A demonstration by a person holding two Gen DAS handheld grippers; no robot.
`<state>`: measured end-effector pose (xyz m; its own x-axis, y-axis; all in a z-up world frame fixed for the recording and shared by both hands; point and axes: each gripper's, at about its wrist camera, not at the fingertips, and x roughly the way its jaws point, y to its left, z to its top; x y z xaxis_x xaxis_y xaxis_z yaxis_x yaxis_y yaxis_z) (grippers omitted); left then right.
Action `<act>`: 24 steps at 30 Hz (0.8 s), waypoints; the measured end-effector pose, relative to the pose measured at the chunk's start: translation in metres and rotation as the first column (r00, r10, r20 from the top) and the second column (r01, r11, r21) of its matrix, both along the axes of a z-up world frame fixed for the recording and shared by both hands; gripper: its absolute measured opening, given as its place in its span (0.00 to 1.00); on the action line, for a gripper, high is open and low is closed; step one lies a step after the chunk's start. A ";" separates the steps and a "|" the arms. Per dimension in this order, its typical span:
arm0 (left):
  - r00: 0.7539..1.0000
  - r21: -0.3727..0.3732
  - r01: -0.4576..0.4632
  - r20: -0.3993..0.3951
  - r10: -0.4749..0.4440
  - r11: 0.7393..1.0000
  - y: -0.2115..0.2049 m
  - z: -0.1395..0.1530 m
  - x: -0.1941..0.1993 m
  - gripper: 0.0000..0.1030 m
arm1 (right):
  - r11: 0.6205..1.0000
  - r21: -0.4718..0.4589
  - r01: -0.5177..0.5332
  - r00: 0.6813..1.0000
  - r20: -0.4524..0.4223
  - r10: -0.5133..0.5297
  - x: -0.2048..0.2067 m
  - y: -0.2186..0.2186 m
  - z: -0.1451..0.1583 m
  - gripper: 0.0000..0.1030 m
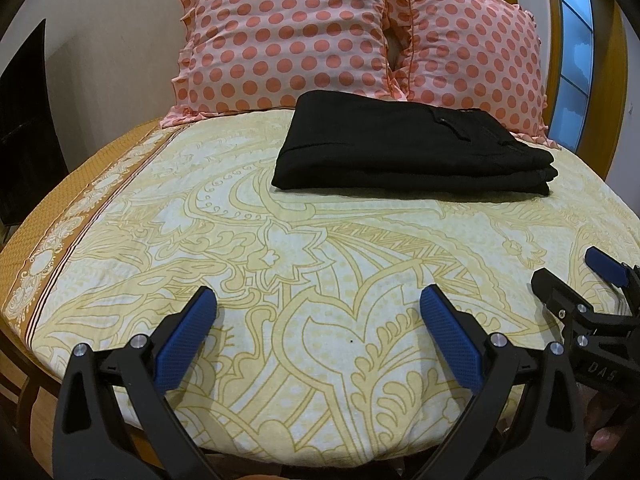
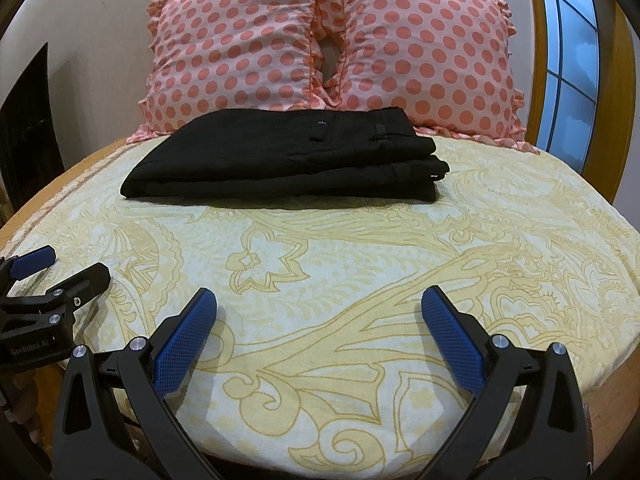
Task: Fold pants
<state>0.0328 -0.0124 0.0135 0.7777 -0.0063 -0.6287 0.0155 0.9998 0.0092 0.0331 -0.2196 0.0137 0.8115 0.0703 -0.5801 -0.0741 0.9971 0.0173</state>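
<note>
Black pants (image 1: 404,148) lie folded in a flat stack on the bed, near the pillows; they also show in the right wrist view (image 2: 288,160), with the waistband end to the right. My left gripper (image 1: 318,300) is open and empty, low over the near part of the bed, well short of the pants. My right gripper (image 2: 320,300) is open and empty too, beside the left one. The right gripper shows at the right edge of the left wrist view (image 1: 576,276). The left gripper shows at the left edge of the right wrist view (image 2: 64,264).
The bed has a yellow and white patterned sheet (image 1: 280,264) with an orange border on the left. Two pink polka-dot pillows (image 1: 288,40) (image 2: 424,52) lean at the head. A window (image 2: 572,64) in a wooden frame is at the right. Dark furniture (image 1: 24,120) stands at the left.
</note>
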 end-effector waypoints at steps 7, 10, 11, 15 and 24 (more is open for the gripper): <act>1.000 0.000 -0.001 -0.002 0.001 1.000 0.000 0.000 0.000 0.98 | 1.000 -0.004 0.018 0.999 -0.037 -0.018 0.003 0.001 0.000 0.99; 1.000 0.000 0.000 -0.001 0.000 1.000 0.000 0.000 0.000 0.98 | 1.000 -0.004 0.018 0.999 -0.036 -0.019 0.003 0.001 0.000 0.99; 1.000 0.000 0.000 -0.001 0.000 1.000 0.000 0.000 0.000 0.98 | 1.000 -0.004 0.019 0.999 -0.036 -0.019 0.003 0.001 0.000 0.99; 1.000 0.000 0.000 -0.002 0.000 1.000 0.000 0.000 0.000 0.98 | 1.000 -0.004 0.018 0.999 -0.035 -0.018 0.003 0.001 0.000 0.99; 1.000 0.000 0.002 -0.005 -0.002 1.000 0.001 0.001 0.001 0.98 | 1.000 -0.001 0.021 1.000 -0.023 -0.021 0.001 0.002 -0.002 0.99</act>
